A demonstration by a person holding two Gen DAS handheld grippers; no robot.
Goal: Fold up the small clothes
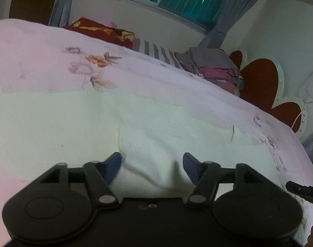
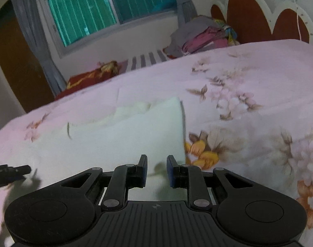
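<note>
Lying flat: soft white garment (image 2: 136,131)

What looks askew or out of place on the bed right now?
The white garment lies unevenly on the floral bedspread, its far edge rumpled and bunched. Both the left gripper and right gripper are open, holding nothing.

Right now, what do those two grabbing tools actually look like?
Both are matte black plastic. Each gripper, left and right, has two hinged black arms with silver rivets, round discs at the sides and blue pads inside the fingers. The right one's base is ribbed.
</note>
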